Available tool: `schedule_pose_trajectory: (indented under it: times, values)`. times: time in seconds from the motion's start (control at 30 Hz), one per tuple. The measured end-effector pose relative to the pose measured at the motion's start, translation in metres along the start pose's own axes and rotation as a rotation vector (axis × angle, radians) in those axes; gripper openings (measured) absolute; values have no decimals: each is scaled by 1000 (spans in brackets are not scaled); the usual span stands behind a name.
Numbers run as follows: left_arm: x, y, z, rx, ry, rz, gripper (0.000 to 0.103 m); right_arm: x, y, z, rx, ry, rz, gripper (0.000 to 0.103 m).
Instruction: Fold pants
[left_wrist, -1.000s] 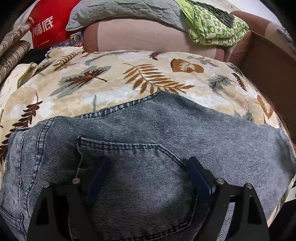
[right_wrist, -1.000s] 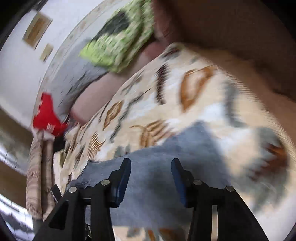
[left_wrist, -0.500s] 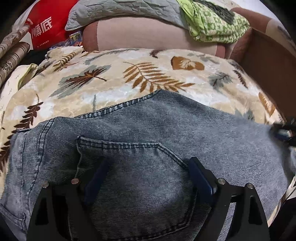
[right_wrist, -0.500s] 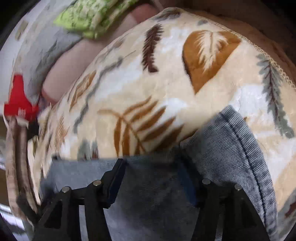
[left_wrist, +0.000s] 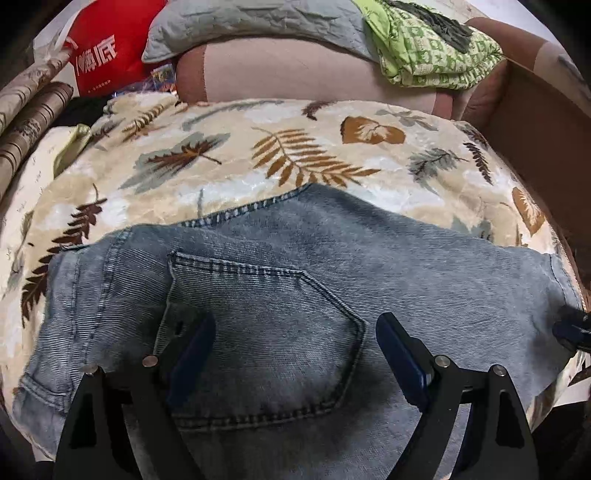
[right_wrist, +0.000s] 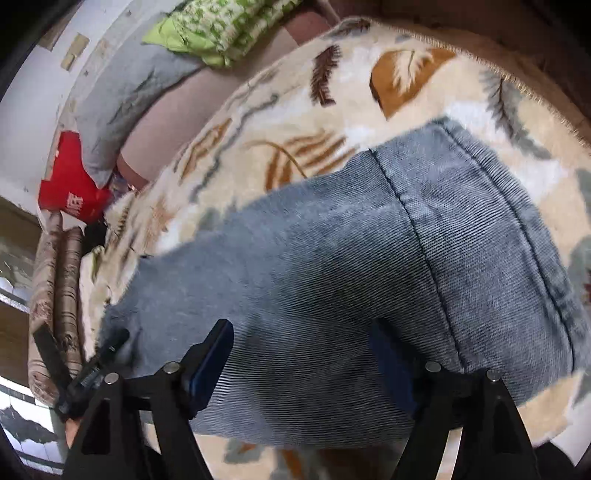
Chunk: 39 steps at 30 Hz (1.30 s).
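Observation:
Blue jeans (left_wrist: 295, 288) lie folded flat on a leaf-patterned blanket (left_wrist: 221, 166), back pocket up. My left gripper (left_wrist: 295, 347) is open, its fingers spread over the pocket, low over the denim. In the right wrist view the jeans (right_wrist: 351, 266) show a folded edge with a seam at the right. My right gripper (right_wrist: 301, 354) is open, fingers down on the denim near the jeans' right end. The right gripper's tip shows at the right edge of the left wrist view (left_wrist: 572, 328). The left gripper shows at the lower left of the right wrist view (right_wrist: 92, 369).
A pink sofa back (left_wrist: 295, 74) stands behind the blanket, with a grey cushion (left_wrist: 240, 18) and a green patterned cloth (left_wrist: 432, 48) on it. A red bag (left_wrist: 103, 55) and rolled fabric (left_wrist: 26, 122) lie at the left. A brown sofa arm (left_wrist: 535, 122) is at the right.
My right gripper has come down from above the blanket onto the jeans' right end. The left gripper has barely moved and stays open over the pocket.

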<state>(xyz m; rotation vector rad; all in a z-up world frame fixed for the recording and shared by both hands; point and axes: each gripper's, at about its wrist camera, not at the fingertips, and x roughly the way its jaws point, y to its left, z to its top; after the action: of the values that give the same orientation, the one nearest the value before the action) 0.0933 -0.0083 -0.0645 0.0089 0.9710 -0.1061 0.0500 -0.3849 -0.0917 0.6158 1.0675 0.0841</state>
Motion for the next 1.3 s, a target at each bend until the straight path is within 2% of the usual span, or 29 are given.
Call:
schedule_pose_trajectory:
  times: [0.13, 0.23, 0.3, 0.37, 0.47, 0.5, 0.57, 0.67, 0.77, 0.87, 1.03, 1.1, 1.17, 1.3]
  values:
    - [-8, -7, 2, -8, -3, -4, 89, -38, 10, -8, -1, -62, 79, 79]
    - [-13, -17, 2, -3, -2, -19, 89, -52, -8, -35, 99, -60, 189, 79]
    - [-17, -26, 1, -8, -5, -44, 89, -56, -31, -55, 198, -47, 227, 79]
    - [-18, -38, -1, -7, 3, -74, 89, -61, -60, -70, 305, -49, 236, 79]
    - [-20, -68, -4, 27, 15, -118, 89, -75, -99, -75, 432, -117, 204, 79]
    - [-21, -77, -5, 34, 15, -128, 89, -79, -107, -74, 456, -131, 217, 79]
    - [-20, -96, -7, 43, 25, -150, 89, -80, -118, -65, 481, -154, 260, 79]
    - [-17, -126, -10, 65, 45, -188, 89, -75, -130, -54, 517, -169, 282, 79]
    - [-8, -152, -14, 92, 70, -195, 89, -60, -140, -49, 577, -160, 287, 79]
    - [0, -166, -17, 104, 97, -194, 89, -62, -153, -54, 656, -190, 327, 79]
    - [3, -175, -18, 122, 100, -185, 89, -61, -155, -48, 648, -198, 298, 79]
    - [7, -175, -18, 114, 104, -172, 89, -61, -152, -43, 613, -186, 264, 66]
    - [9, -176, -18, 107, 102, -164, 89, -60, -153, -41, 592, -174, 208, 31]
    - [3, -178, -18, 120, 63, -152, 89, -61, -153, -38, 560, -162, 188, 28]
